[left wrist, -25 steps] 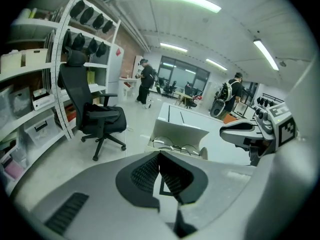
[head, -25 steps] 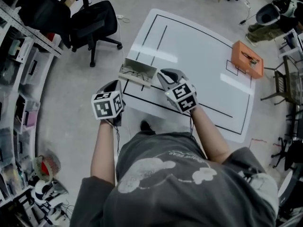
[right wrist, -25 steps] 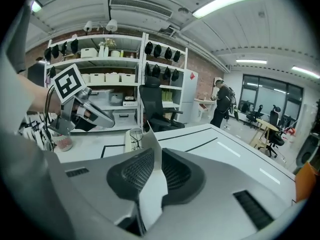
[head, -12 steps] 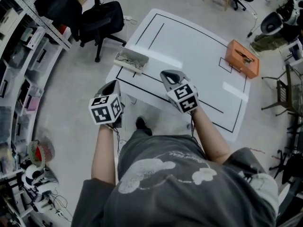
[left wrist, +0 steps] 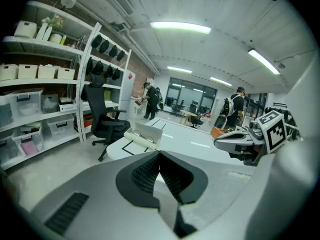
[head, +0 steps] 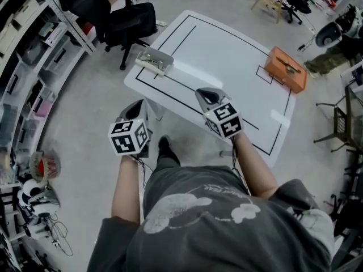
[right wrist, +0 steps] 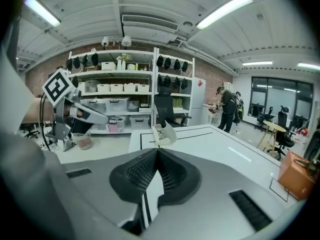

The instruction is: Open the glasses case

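Note:
The glasses case point(head: 154, 60) lies open on the far left corner of the white table point(head: 227, 55), its lid raised and glasses inside. It also shows as a pale open shell in the left gripper view point(left wrist: 145, 136) and the right gripper view point(right wrist: 164, 134). My left gripper point(head: 139, 107) hangs off the table's near edge, above the floor, well short of the case; its jaws point(left wrist: 159, 156) are shut with nothing in them. My right gripper point(head: 207, 95) hovers over the near edge of the table, also shut and holding nothing point(right wrist: 157, 151).
An orange box point(head: 286, 68) sits at the table's far right corner. A black office chair point(head: 127, 24) stands beyond the case, with shelving point(head: 22, 50) along the left wall. A small fan point(head: 42, 166) lies on the floor at left. People stand far off point(left wrist: 235, 104).
Both grippers have drawn back from the case toward the person, and the table now lies farther ahead. The case stays open on its corner.

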`<state>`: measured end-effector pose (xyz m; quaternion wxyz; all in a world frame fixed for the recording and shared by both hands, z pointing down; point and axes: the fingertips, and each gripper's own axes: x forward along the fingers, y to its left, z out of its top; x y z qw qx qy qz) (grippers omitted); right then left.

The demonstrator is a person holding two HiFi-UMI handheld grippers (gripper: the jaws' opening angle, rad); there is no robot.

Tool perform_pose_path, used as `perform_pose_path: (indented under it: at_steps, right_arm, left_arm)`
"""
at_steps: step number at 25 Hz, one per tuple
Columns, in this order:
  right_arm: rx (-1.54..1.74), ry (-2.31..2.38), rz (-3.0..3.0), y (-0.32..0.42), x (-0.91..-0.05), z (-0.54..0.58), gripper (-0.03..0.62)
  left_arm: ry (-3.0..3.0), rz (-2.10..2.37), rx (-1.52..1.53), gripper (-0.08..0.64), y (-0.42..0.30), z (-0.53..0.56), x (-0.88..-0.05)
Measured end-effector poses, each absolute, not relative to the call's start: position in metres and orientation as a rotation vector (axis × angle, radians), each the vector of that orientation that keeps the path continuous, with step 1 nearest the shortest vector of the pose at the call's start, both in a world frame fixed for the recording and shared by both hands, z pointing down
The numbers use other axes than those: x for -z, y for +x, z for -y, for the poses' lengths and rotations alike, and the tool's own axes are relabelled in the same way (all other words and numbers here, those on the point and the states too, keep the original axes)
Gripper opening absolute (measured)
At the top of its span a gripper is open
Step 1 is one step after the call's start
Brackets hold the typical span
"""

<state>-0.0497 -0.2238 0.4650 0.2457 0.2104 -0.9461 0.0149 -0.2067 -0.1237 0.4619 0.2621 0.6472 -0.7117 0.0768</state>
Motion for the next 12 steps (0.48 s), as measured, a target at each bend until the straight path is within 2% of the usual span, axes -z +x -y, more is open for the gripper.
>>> perform_pose_path:
  at_steps: [12]
  right_arm:
    - [-0.044,0.453,2.639,0.007,-0.469,0.155,0.0]
  left_arm:
    - [1.69,2.025,-0.117,0.003,-0.131,0.023,-0.461]
